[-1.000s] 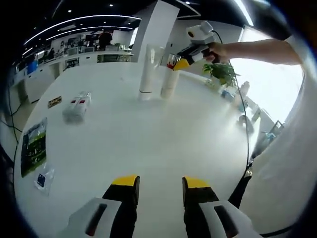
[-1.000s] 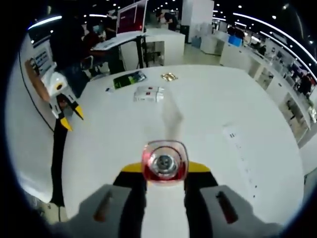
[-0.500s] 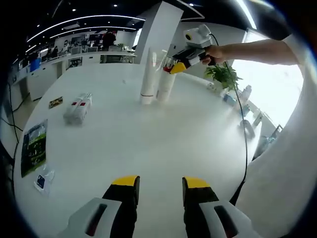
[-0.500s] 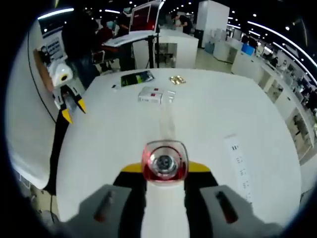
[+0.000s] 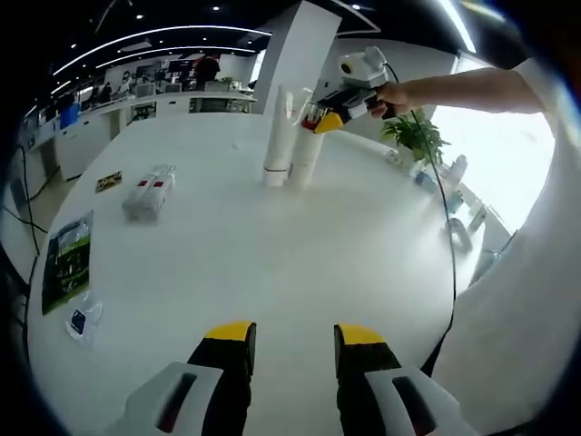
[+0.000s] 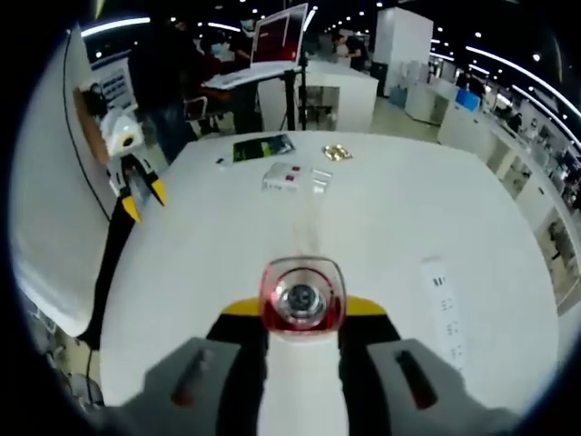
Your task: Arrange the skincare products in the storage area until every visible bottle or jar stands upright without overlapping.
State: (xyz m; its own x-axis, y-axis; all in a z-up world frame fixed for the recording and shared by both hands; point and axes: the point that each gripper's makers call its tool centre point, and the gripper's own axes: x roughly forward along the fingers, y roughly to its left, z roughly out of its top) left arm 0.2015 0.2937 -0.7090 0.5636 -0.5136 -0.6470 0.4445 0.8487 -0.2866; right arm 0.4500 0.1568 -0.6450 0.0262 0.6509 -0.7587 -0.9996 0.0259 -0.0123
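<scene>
Around me the big round white table (image 5: 272,263) carries two upright white tubes (image 5: 277,136), touching, long axes vertical, far side. My right gripper (image 6: 301,313) clamps the red-capped white tube (image 6: 301,295), cap pointing up at its camera. One flat white box (image 5: 150,191) lies well left. My left gripper (image 5: 292,336) hangs open, holding nothing.
</scene>
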